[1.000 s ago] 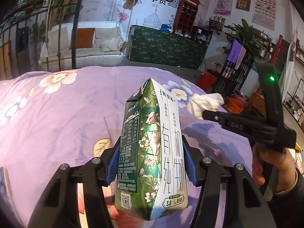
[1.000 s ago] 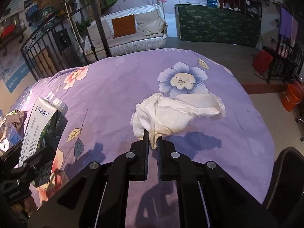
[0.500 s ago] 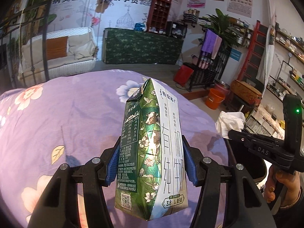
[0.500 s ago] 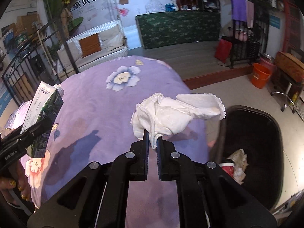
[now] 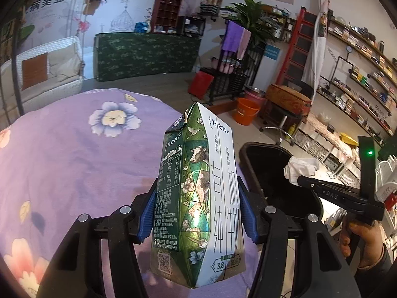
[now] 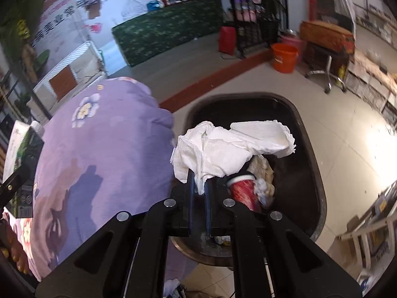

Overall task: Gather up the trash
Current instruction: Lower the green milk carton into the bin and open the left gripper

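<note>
My left gripper (image 5: 197,213) is shut on a green and white milk carton (image 5: 198,198), held upright above the purple flowered bedspread (image 5: 74,154). My right gripper (image 6: 199,188) is shut on a crumpled white tissue (image 6: 230,146) and hangs over the black trash bin (image 6: 311,173). A red paper cup (image 6: 244,193) and other crumpled waste lie in the bin. The left wrist view also shows the right gripper (image 5: 301,180) with the tissue (image 5: 301,167) above the bin (image 5: 250,164), a hand (image 5: 359,243) holding it. In the right wrist view the carton (image 6: 21,149) shows at the far left.
The bin stands on the tiled floor just off the bed's edge. Farther off are an orange bucket (image 5: 247,111), a stool with a brown cushion (image 5: 287,96), a black rack with hanging cloths (image 5: 235,69) and shelves (image 5: 359,74) along the right wall.
Both grippers have swung to the right, off the bed toward the bin. The tissue, earlier over the bedspread, now hangs over the bin's opening. Both grips are unchanged.
</note>
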`<move>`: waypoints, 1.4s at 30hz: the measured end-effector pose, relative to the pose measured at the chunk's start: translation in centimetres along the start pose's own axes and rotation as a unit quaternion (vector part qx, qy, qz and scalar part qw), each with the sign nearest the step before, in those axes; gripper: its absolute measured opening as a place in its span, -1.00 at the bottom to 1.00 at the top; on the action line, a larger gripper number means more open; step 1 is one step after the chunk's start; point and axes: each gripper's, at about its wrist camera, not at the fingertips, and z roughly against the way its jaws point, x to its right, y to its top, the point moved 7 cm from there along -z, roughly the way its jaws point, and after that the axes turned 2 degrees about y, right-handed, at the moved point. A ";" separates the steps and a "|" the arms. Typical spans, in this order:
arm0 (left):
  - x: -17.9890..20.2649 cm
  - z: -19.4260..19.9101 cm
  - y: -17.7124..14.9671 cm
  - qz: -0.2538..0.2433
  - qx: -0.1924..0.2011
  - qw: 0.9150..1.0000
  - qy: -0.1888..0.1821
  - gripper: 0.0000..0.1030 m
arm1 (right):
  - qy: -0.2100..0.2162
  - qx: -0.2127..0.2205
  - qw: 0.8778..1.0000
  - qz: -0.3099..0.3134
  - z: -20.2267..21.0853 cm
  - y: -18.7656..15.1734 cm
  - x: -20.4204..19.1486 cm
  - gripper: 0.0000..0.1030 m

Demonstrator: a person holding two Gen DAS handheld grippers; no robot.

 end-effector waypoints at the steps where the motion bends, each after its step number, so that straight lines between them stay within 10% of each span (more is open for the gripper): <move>1: 0.4 -0.3 0.0 -0.004 -0.003 1.000 -0.005 0.09 | -0.005 -0.010 1.000 -0.011 -0.7 -0.2 1.0 -0.84; 11: 3.2 -2.4 -0.2 -0.034 -0.023 0.999 -0.029 0.09 | -0.019 -0.079 0.995 -0.054 -5.9 -2.0 5.1 -0.82; 16: 3.6 -2.7 -0.6 -0.037 -0.031 0.998 -0.035 0.09 | -0.019 -0.086 0.994 -0.070 -6.6 -2.6 5.3 0.30; 42: 13.0 -8.8 0.2 -0.099 -0.083 0.982 -0.135 0.09 | -0.107 0.095 0.984 -0.108 7.4 -0.6 10.3 0.59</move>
